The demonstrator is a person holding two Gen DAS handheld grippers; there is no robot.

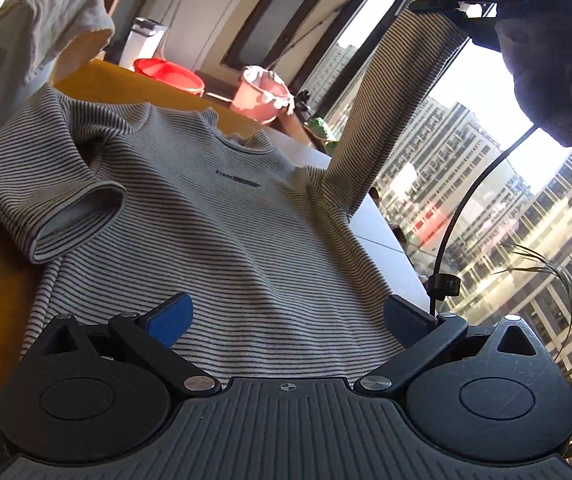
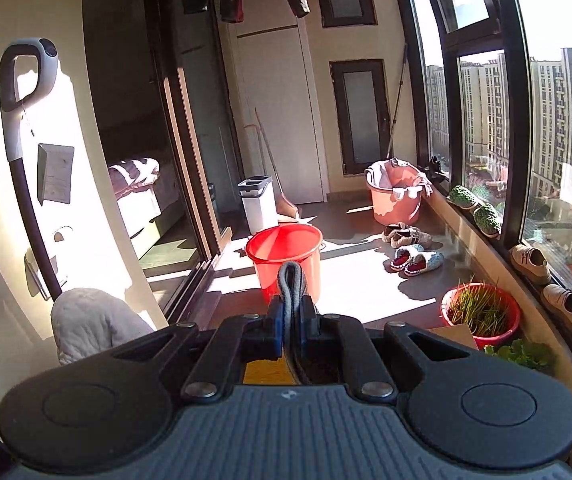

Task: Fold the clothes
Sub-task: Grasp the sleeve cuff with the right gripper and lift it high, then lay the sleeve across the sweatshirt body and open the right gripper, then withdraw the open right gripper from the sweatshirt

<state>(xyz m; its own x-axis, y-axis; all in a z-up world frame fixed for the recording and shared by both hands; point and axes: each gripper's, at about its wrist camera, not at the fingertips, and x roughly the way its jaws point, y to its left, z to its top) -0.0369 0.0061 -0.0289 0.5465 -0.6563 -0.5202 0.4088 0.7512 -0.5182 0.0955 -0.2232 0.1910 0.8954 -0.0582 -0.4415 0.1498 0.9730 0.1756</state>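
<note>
A striped T-shirt [image 1: 206,208] lies front-up on the yellow tabletop [image 1: 2,288], its collar pointing away from the left camera and its hem reaching in under the left hand-held gripper [image 1: 286,318]. That gripper is released: its blue pads [image 1: 172,318] stand wide apart above the lower part of the shirt, holding nothing. One short sleeve [image 1: 74,208] rests on the tabletop with its cuff gaping open. The other sleeve [image 1: 398,92] is pulled up off the surface, stretched taut to the right hand-held gripper [image 1: 462,6] high in the left view. In the right wrist view the right hand-held gripper [image 2: 292,330] is clenched on a fold of that sleeve's cuff [image 2: 291,284], which sticks out past the fingertips. Beyond it a red bucket [image 2: 286,256] and a pink bucket [image 2: 396,196] stand on the sunlit balcony floor, and a pale cloth [image 1: 50,12] hangs at the tabletop's far corner
</note>
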